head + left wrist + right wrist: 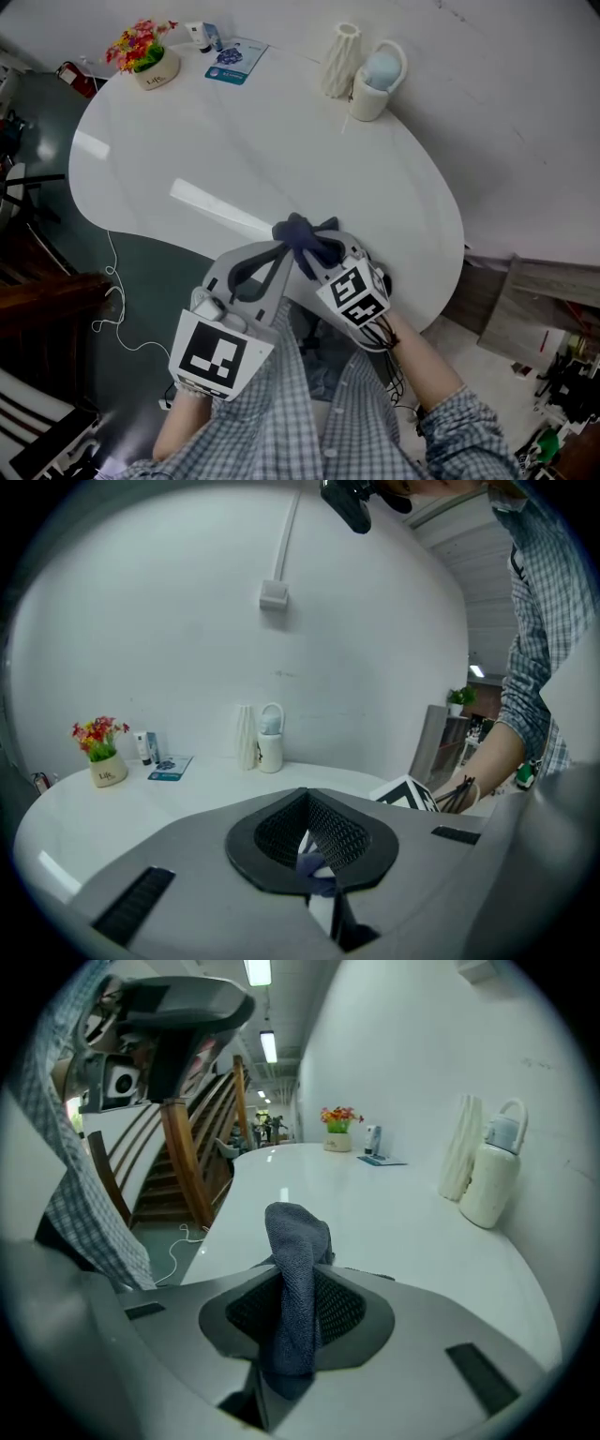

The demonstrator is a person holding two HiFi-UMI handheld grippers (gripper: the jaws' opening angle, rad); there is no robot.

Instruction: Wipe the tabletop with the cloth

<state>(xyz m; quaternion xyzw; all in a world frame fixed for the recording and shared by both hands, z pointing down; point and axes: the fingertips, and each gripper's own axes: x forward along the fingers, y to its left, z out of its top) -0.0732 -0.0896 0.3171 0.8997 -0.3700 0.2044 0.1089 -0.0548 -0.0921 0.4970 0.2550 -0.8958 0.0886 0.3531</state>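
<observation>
Cloth (305, 239): dark, bunched, over the near edge of the tabletop (234, 159); cannot tell if it touches the surface; not spread flat.

Right gripper (317, 255): jaws clamped on a thick fold, which stands up out of them in its own view. Left gripper (277, 247): jaws drawn nearly together, a bluish scrap of the cloth pinched low between them.

Progress, judged: wiping seems barely begun; no damp track or streak shows on the white top, only glare; whole surface probably left to do.

Around: flower pot (150, 58), small bottles (201, 36), leaflet (236, 59), ribbed vase (339, 58), white jug (378, 80), all along the far rim; they would block strokes there; middle and near part unobstructed.
</observation>
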